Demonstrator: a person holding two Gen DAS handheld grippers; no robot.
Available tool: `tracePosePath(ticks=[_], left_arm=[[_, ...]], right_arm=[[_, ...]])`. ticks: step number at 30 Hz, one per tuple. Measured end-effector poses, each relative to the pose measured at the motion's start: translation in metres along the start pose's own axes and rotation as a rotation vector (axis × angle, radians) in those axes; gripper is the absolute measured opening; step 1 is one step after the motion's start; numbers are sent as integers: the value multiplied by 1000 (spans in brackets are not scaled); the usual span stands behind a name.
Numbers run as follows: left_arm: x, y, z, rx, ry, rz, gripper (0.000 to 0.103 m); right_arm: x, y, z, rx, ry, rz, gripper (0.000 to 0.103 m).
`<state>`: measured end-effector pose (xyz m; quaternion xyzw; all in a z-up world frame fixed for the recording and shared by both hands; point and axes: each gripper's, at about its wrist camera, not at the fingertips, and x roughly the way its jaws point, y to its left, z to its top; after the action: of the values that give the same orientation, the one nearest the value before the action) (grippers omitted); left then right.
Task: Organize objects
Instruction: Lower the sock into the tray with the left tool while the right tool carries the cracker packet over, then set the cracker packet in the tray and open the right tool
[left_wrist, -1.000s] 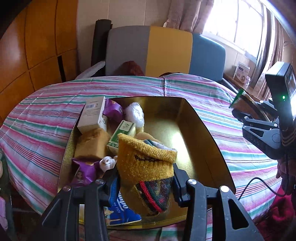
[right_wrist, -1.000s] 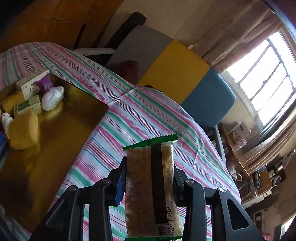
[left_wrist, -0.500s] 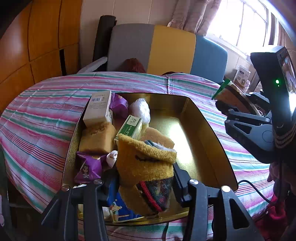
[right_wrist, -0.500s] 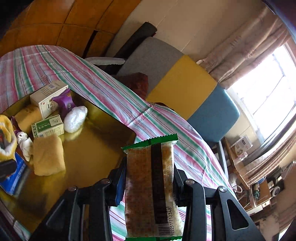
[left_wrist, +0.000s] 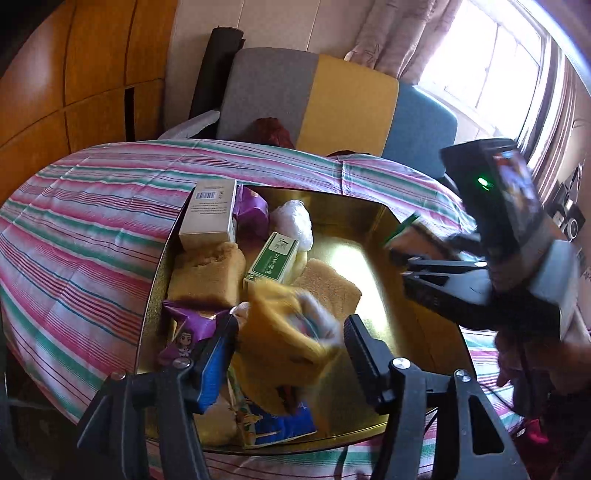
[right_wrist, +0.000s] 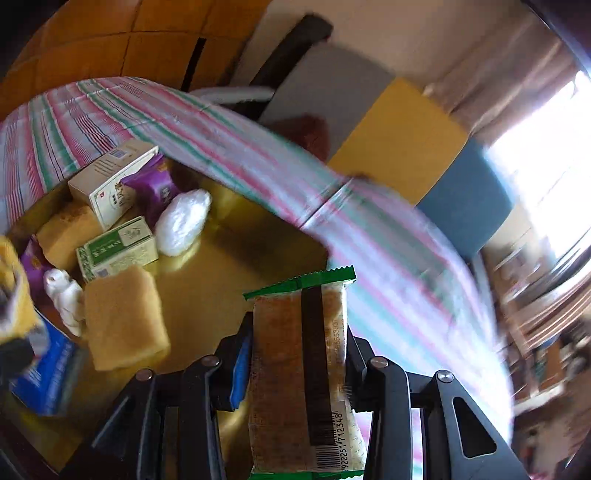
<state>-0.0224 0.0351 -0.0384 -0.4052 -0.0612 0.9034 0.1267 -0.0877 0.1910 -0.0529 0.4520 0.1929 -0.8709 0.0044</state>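
Note:
A yellow knitted sock (left_wrist: 288, 325) with a striped lining drops, blurred, between the jaws of my left gripper (left_wrist: 288, 343). Those jaws are opening and the pads stand clear of it, low over the near end of the gold tray (left_wrist: 369, 258). The sock also shows at the left edge of the right wrist view (right_wrist: 11, 280). My right gripper (right_wrist: 299, 354) is shut on a tan snack packet (right_wrist: 295, 369) with green ends and a barcode. It hangs over the tray's right side (right_wrist: 229, 266). From the left wrist, that gripper (left_wrist: 406, 258) and packet (left_wrist: 410, 232) come in from the right.
The tray's left half holds a white box (left_wrist: 210, 214), a purple pouch (left_wrist: 251, 210), a white plastic bundle (left_wrist: 293, 219), a green box (left_wrist: 273, 258), two tan sponges (left_wrist: 207, 273), a purple packet (left_wrist: 184, 332) and a blue packet (left_wrist: 280, 424). A striped cloth (left_wrist: 92, 221) covers the table; a chair (left_wrist: 314, 99) stands behind.
My left jaws have spread and the sock has slipped loose and sunk toward the tray. My right gripper has carried the snack packet in over the tray.

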Motion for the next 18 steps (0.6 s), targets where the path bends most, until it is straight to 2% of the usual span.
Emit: tracePosePath(ticks=[3,5,8,12,16,18], left_arm=[[-1,4,-1,-2,-3,-25,63],[2,6,-2,0,6,-51,67],[3,9,-1,-8,12,-55,67],[-3,12,-1,6,-18,-27,67],[-7,15,3,1,-41,5,67],[-11,14,6,11,-55,40,67]], right_arm=[[17,-5,6,110,58,147,40],[29,-3,11,154,93,216,40],[45,6,16,183,128,287,42],[53,15,18,187,137,274,47],[45,13,16,196,103,268,68],[35,9,15,194,76,259,70]])
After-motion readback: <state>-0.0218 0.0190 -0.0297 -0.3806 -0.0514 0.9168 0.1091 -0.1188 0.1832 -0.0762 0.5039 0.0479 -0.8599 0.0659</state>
